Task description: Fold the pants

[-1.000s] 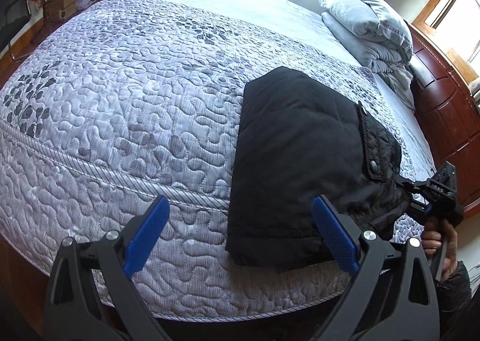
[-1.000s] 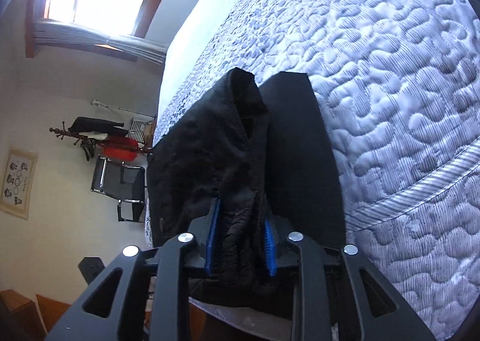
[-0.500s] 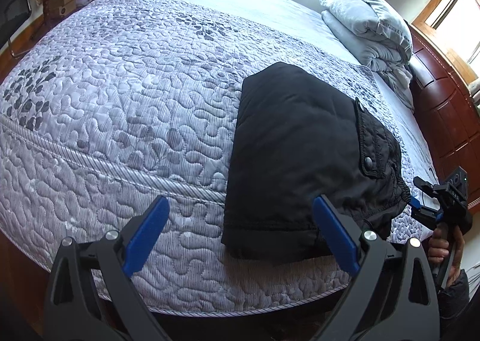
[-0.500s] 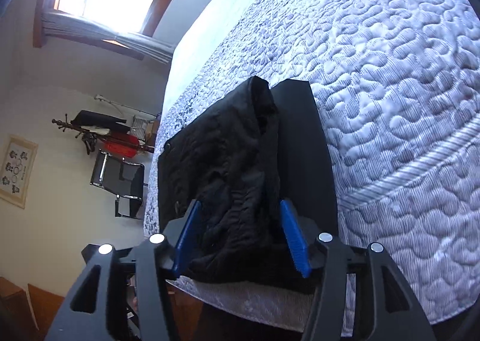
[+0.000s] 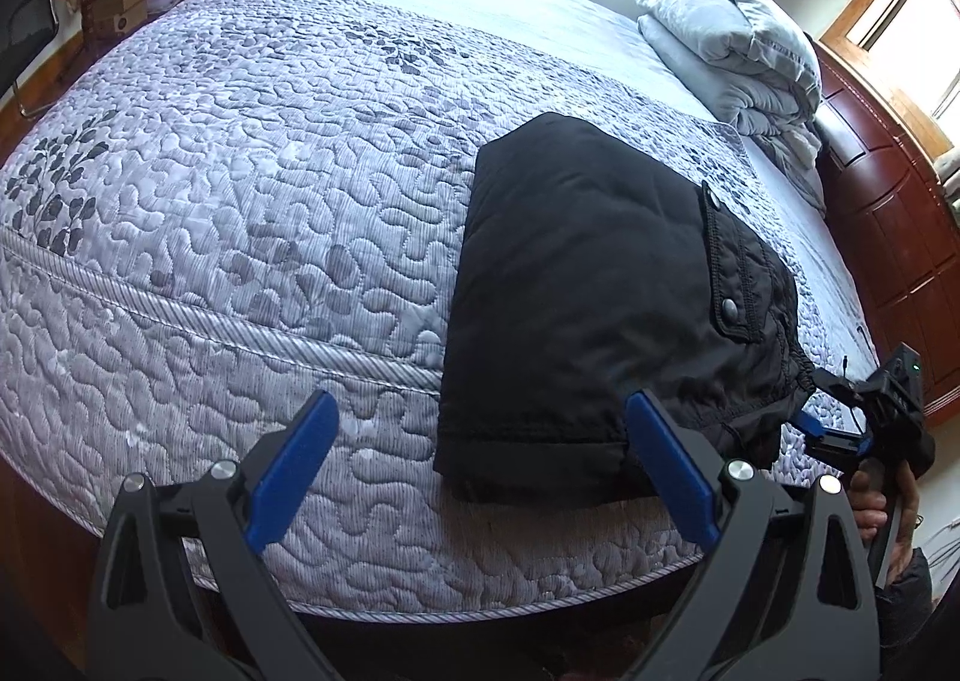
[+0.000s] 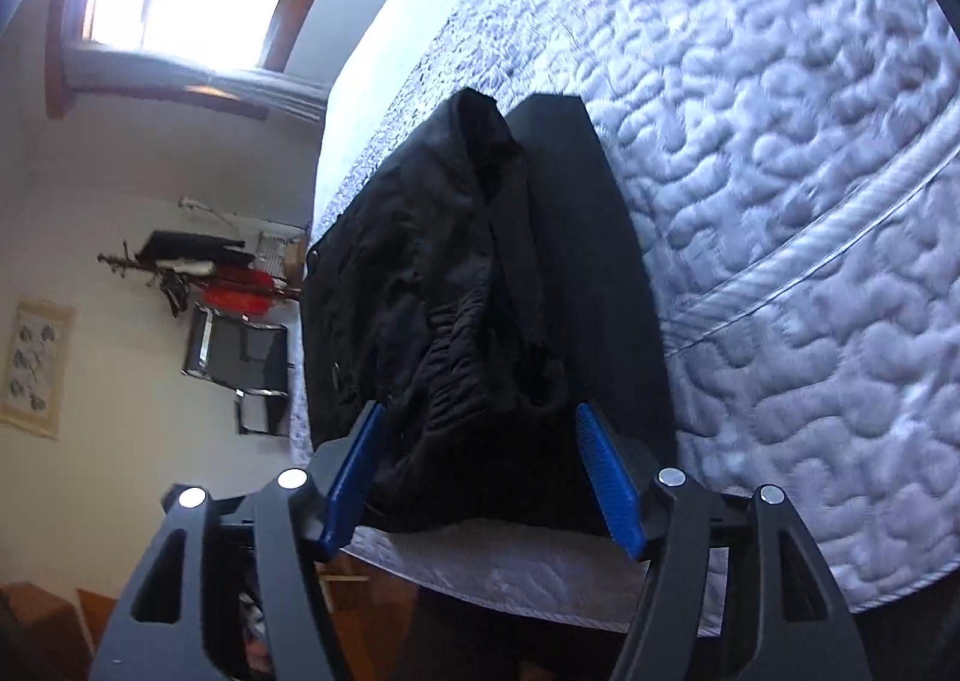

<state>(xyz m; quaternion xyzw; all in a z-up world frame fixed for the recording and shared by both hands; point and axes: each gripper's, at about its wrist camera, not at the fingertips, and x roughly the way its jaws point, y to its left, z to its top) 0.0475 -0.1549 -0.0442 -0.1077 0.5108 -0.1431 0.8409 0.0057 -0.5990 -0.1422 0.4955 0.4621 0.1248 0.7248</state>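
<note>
Black pants [image 5: 588,285] lie folded into a thick rectangle on the quilted bed [image 5: 240,201], close to its near edge. Their waistband end, with a snap-button pocket [image 5: 729,309], faces right. My left gripper [image 5: 480,399] hangs open above the bed edge, its right pad just over the pants' near corner, holding nothing. My right gripper [image 6: 480,411] is at the waistband end [image 6: 456,291]. Its jaws are opening, with the bunched waistband loose between the blue pads [image 6: 606,477]. In the left wrist view the right gripper [image 5: 813,402] sits just off the pants' right corner.
Folded grey bedding [image 5: 732,45] is stacked at the head of the bed by a dark wooden headboard [image 5: 888,213]. A hand [image 5: 870,507] holds the right gripper's handle. Across the room stand a chair [image 6: 240,345] and a coat rack [image 6: 198,267].
The right gripper's jaws spread from pinching the waistband to standing wide of it, and it drew back a little. The pants settled flat. The left gripper stayed put.
</note>
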